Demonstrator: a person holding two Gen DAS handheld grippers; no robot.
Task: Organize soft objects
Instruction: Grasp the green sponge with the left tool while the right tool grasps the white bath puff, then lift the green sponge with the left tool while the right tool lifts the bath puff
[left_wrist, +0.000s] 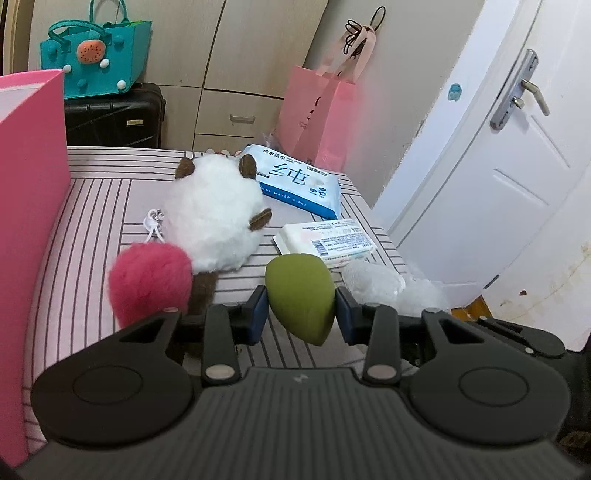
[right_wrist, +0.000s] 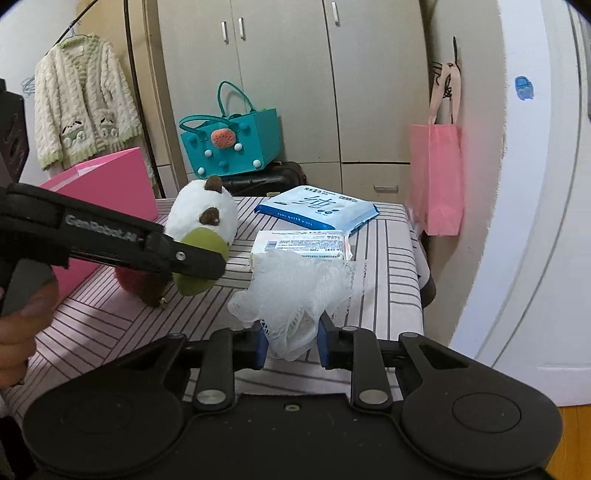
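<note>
Gripping a green sponge (left_wrist: 301, 295), left tongs (left_wrist: 301, 308); right tongs (right_wrist: 290, 341) clamp white mesh pouf (right_wrist: 295, 291).

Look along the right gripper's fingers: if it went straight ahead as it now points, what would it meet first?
Probably the white wrapped pack lying just beyond the mesh bath puff that the right gripper is shut on; depth is uncertain in this fisheye view.

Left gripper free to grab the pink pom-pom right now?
Probably not. The left gripper is shut on the green sponge, so its jaws are occupied. The pink pom-pom lies unobstructed beside its left finger; it needs to drop the sponge first.
</note>
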